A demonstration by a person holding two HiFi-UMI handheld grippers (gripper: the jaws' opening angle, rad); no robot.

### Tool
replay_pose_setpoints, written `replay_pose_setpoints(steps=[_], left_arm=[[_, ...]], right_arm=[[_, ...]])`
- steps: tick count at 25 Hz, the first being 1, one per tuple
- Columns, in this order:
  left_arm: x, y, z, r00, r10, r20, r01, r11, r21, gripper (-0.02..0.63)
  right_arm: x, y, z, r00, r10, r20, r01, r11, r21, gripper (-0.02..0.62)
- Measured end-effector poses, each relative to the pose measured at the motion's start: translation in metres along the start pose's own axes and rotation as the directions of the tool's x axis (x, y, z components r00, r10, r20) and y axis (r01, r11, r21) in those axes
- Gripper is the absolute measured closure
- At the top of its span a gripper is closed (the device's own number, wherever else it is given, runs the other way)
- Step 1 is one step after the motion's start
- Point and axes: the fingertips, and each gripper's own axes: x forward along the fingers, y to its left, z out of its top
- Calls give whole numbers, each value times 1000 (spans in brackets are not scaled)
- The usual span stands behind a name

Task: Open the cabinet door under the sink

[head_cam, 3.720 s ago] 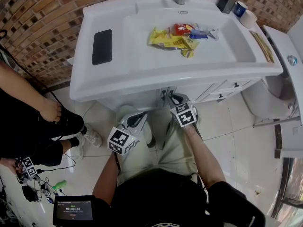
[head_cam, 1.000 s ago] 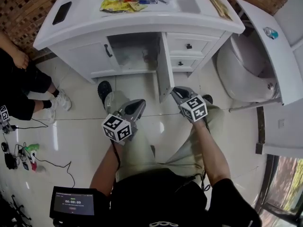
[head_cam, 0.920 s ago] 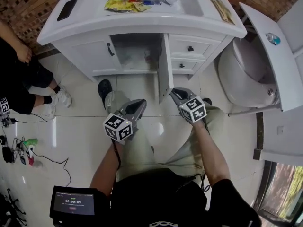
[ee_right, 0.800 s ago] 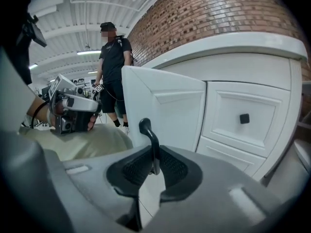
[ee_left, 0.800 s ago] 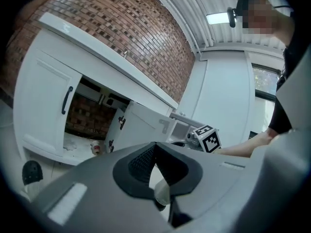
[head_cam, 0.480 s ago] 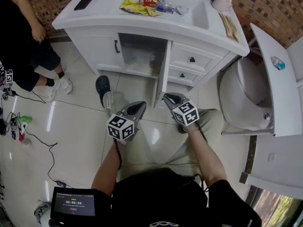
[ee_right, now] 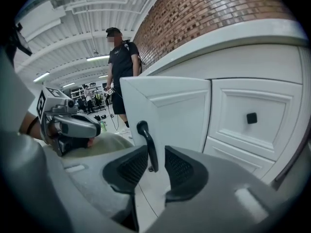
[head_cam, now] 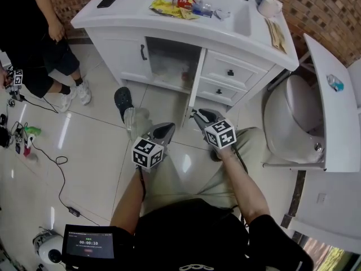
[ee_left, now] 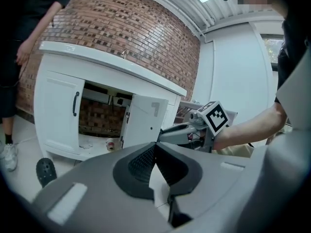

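Below the sink, the cabinet door stands swung out roughly square to the cabinet front, with the dark space under the basin showing. By my reading the opening is all but done.

My right gripper sits just out from the sink at the door's free edge. Its jaws are a little apart and straddle the handle, and I see daylight on at least one side, so this is no firm pinch. My left gripper hangs further out from the sink, pads meeting at the tips and holding nothing.

To finish well, I would steer any last pull along the hinge's arc, drawing square to the door face rather than sideways. A hooking touch should be enough on such a thin bar, with no hard squeeze. I would stop short of the drawers beneath the sink's right half. Then I would widen the jaws and back straight off, so the handle is not dragged and the door is not nudged shut.

The door is smooth white-painted board with a raised frame moulding. Its handle is a slim black bowed bar, probably metal. The gripper pads are black and finely ribbed. Under the sink the floor is glossy pale tile, and rough brick rises behind it.
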Motion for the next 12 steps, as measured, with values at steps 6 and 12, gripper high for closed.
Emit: replay_pose_setpoints(steps=[6,12], left_arm=[[-14,19,12,999,36,33,-35,999,-25,590],[-60,19,53,986,93,140,-93,996,-4,591]], right_arm=[[-70,-13,35,987,-58,149,57,998,15,498],[-138,-29,64,968,-80,237,103,991,-88,603]])
